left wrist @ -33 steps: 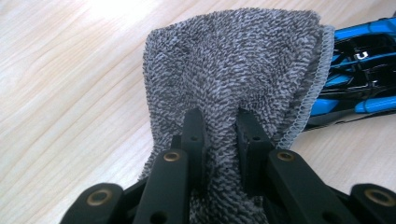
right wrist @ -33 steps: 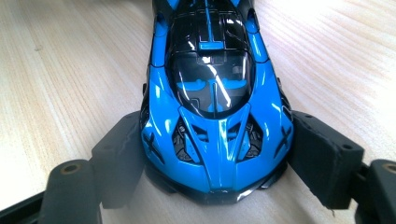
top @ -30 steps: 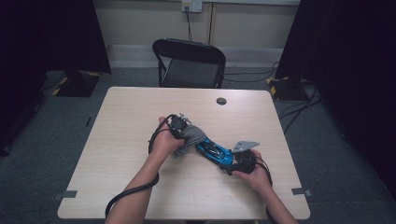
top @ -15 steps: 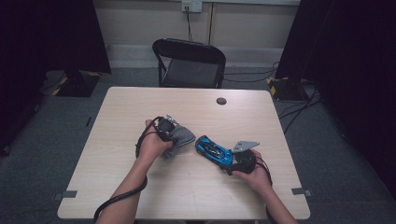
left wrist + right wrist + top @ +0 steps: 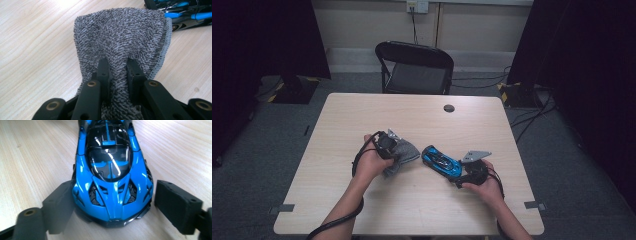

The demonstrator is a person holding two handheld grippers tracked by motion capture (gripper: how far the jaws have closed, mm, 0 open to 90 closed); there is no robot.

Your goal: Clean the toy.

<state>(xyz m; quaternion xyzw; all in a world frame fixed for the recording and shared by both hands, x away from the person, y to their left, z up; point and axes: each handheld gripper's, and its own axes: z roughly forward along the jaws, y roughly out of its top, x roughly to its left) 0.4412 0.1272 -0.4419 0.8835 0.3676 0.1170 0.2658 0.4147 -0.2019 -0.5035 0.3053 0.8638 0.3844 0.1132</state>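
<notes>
High view: the glossy blue toy sports car (image 5: 441, 160) is lying lengthwise on the table (image 5: 422, 115) between the right gripper's (image 5: 460, 172) just-widened, non-pressing fingers (image 5: 178, 206), while the left gripper (image 5: 398, 150), fingers clamping the grey terry cloth (image 5: 122, 37), is sitting just beside it.

Table (image 5: 362, 210): rectangular, pale wood-grain top, standing on grey carpet. Items resting on it:
- Grey terry cloth (image 5: 404, 154), crumpled, left of centre.
- Blue and black toy car (image 5: 441, 161), just right of the cloth and apart from it, lying diagonally.
- Small dark round disc (image 5: 449, 108), near the far edge, well apart from the other two.
</notes>
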